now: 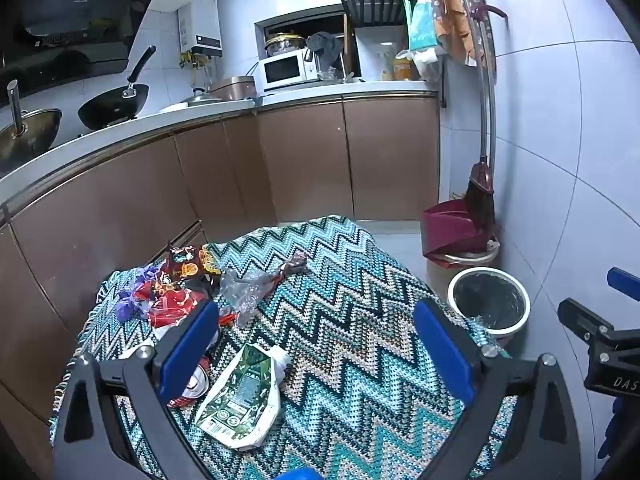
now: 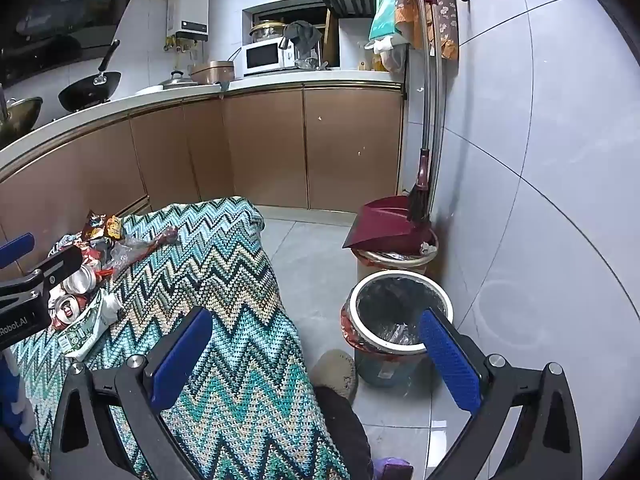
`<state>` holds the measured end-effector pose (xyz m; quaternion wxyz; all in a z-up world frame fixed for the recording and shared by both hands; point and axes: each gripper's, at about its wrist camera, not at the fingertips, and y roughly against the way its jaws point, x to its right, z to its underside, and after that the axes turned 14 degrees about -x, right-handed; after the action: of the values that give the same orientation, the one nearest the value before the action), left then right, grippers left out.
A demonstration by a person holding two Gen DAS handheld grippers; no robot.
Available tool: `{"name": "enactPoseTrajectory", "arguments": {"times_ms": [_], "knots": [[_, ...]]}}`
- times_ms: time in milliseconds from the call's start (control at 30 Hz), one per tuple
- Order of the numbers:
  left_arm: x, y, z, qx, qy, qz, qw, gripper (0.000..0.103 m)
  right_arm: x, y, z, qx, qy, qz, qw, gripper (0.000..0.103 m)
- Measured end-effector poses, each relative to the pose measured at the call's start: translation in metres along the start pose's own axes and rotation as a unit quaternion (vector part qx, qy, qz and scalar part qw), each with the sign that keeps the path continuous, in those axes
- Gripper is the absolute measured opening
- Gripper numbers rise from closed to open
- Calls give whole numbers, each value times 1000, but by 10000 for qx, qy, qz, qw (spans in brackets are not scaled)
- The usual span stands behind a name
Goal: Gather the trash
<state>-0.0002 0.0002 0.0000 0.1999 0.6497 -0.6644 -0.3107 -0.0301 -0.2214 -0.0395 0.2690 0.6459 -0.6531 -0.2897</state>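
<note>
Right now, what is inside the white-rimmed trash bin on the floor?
The trash bin holds a black liner bag and some crumpled clear plastic at the bottom. The right claw's finger covers part of the bin's inside.

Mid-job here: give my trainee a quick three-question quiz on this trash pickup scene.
1. True or false: the left gripper holds the green-and-white package.
2. Where does the lined trash bin stand: A) on the counter, B) on the floor beside the zigzag blanket, C) on the blanket?
3. Fill in: the right gripper has its jaws ____.

Key: 1 false; 2 B; 3 open.
</note>
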Motion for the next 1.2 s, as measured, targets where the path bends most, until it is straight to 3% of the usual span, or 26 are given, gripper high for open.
{"name": "enactPoseTrajectory", "arguments": {"times_ms": [533,1200], "knots": [[-13,29,2,223,196,-19,9996,98,-9,24,1,255,49,-52,9996,103],[-19,47,12,126,195,45,9997,98,-25,54,3,537,224,-97,9983,103]]}}
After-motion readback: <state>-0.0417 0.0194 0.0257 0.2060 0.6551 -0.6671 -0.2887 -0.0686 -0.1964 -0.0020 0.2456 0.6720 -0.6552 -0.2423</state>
